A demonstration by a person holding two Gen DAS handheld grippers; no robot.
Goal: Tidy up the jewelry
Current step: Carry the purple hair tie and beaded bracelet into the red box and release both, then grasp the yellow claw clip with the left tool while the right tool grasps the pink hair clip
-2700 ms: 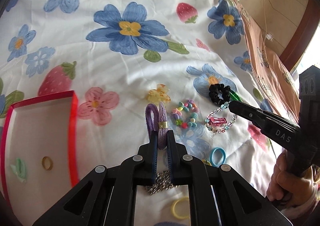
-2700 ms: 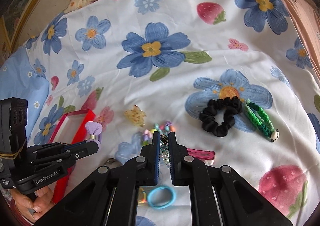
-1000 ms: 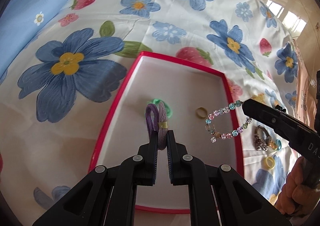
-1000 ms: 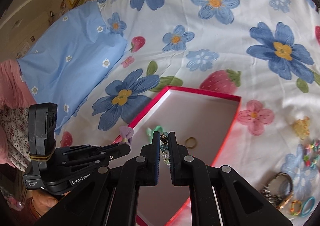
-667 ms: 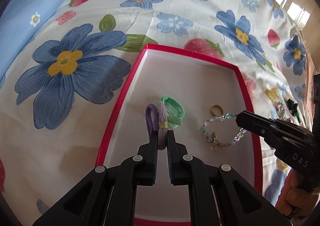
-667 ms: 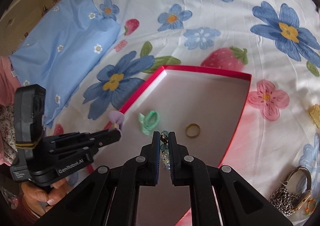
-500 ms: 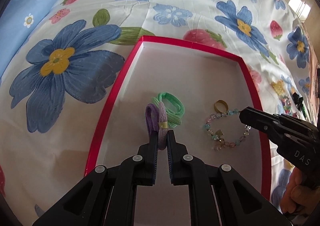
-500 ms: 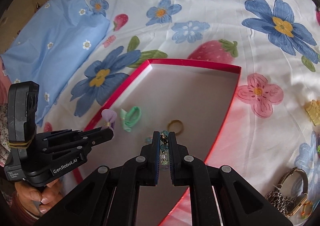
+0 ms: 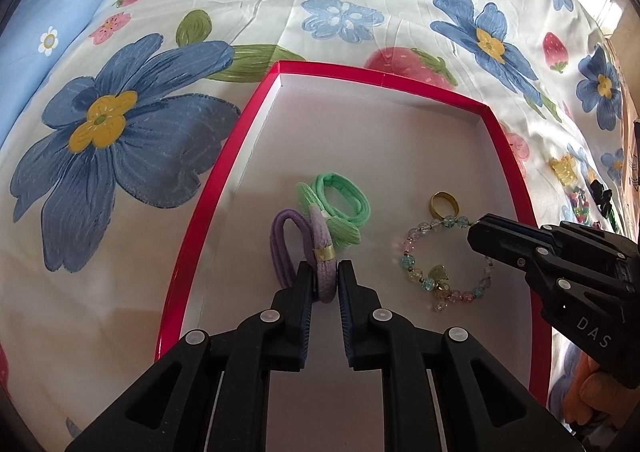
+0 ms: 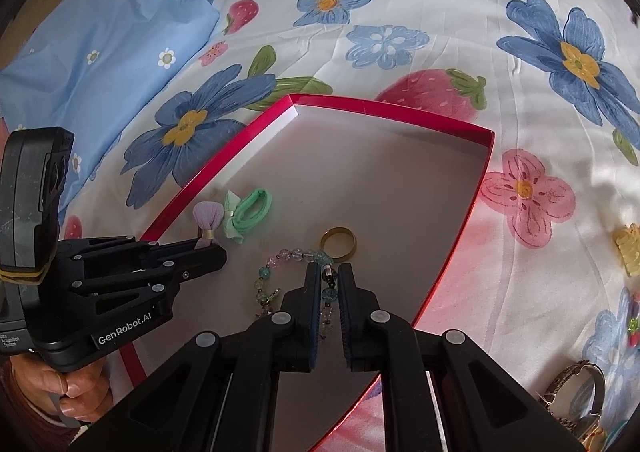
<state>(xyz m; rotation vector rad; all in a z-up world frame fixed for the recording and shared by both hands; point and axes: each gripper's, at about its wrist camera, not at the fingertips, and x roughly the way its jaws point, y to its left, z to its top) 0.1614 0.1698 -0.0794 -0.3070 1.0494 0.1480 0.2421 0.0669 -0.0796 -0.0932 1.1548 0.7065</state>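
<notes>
A red-rimmed box (image 9: pixel 224 155) with a white floor lies on the flowered bedsheet; it also shows in the right wrist view (image 10: pixel 400 113). My left gripper (image 9: pixel 325 276) is low in the box, its fingers around a purple hair tie (image 9: pixel 320 252), with a small gap showing on each side. My right gripper (image 10: pixel 329 278) is around a pastel bead bracelet (image 9: pixel 444 256) that lies on the box floor, also with a slight gap. A green hair tie (image 9: pixel 340 203) and a gold ring (image 9: pixel 444 203) lie in the box.
A yellow hair claw (image 10: pixel 630 252), a metal watch (image 10: pixel 576 388) and coloured beads (image 10: pixel 632 324) lie on the sheet right of the box. A black scrunchie (image 9: pixel 602 195) lies further right. A blue pillowcase (image 10: pixel 92 51) is at the far left.
Both grippers have come down into the box. The bracelet went from hanging to lying on the box floor. The jaws of both grippers have parted slightly.
</notes>
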